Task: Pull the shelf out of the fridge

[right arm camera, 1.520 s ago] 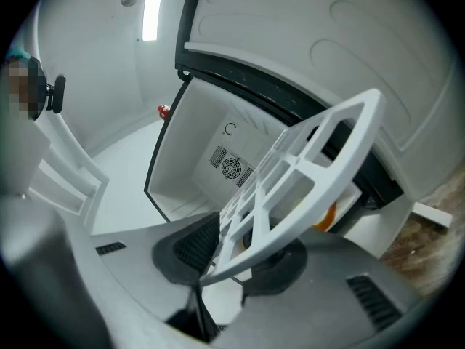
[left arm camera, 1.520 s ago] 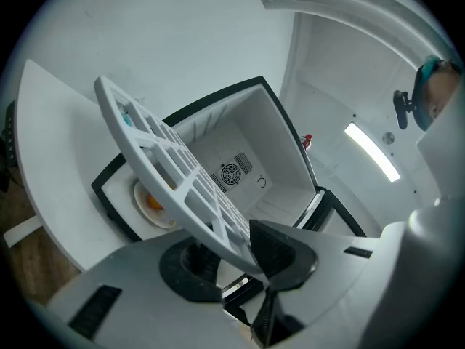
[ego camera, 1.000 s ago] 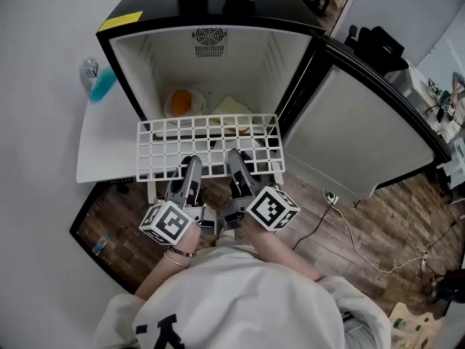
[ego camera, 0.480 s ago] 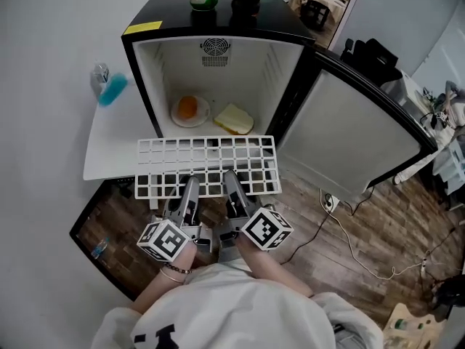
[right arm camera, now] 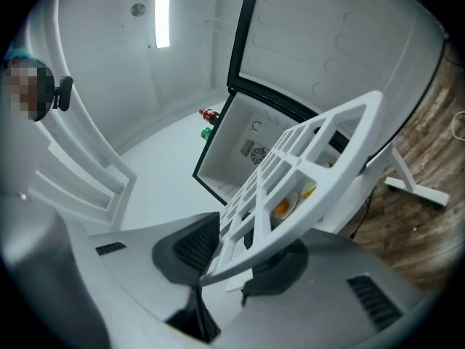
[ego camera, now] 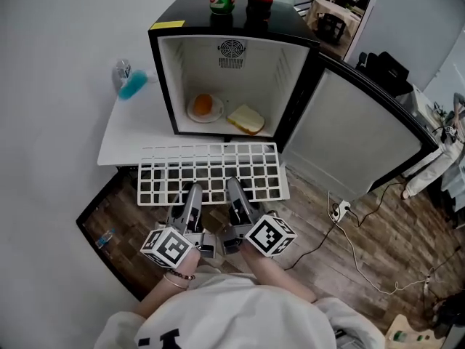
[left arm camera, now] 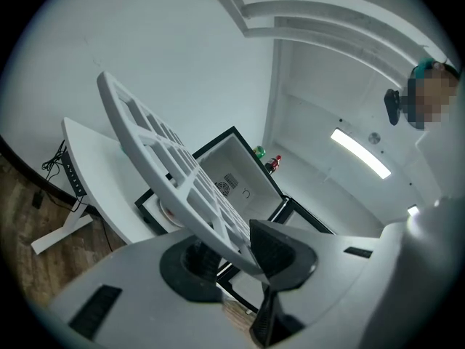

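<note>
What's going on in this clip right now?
A person holds the white grid shelf by its near edge, the left gripper and right gripper both with jaws clamped on it. The shelf is fully clear of the open fridge, held in front of it. A plate and a bread slice sit inside.

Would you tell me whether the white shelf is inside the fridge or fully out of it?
Out: the whole shelf lies in front of the fridge, clear of its opening.
</note>
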{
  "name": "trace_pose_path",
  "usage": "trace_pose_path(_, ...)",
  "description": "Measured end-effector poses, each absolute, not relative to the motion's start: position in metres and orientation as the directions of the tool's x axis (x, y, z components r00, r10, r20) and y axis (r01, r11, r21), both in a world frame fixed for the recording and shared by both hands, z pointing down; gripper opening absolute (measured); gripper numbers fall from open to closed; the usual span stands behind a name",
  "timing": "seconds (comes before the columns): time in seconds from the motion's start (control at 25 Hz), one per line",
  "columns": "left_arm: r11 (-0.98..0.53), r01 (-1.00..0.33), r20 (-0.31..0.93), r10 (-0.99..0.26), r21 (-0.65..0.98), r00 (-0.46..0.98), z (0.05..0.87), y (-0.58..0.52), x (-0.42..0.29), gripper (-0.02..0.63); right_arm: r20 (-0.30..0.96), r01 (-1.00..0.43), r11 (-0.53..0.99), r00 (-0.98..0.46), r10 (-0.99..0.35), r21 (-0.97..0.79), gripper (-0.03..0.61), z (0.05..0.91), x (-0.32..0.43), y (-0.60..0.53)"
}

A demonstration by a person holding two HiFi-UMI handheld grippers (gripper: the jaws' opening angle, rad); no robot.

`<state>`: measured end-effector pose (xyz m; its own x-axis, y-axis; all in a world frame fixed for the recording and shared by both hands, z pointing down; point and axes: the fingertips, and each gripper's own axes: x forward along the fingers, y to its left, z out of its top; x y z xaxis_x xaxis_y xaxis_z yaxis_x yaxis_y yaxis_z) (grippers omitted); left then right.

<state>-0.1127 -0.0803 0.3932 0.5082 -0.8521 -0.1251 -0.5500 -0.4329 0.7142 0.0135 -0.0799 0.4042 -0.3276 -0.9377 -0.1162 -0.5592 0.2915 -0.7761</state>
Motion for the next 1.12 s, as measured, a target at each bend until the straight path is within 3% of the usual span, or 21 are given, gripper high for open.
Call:
trace_pose_path(0.56, -0.457, -0.498, -0.148, -0.828, 0.737, 0.541, 0.400, 0.031, -0.048, 0.112, -0.107, -0.588, 0.260, -0.281, -0.954, -0.766, 0.120, 0.408, 0.078, 0.040)
trace_pose_path(1.12, -0.381, -0.562, -0.112, -0.885, 0.735, 0.453, 0.411, 0.142, -0.062, 0.112, -0.082, -0.531, 0.291, -0.381, -0.921, -0.796, 0.120, 0.423, 0.064, 0.137)
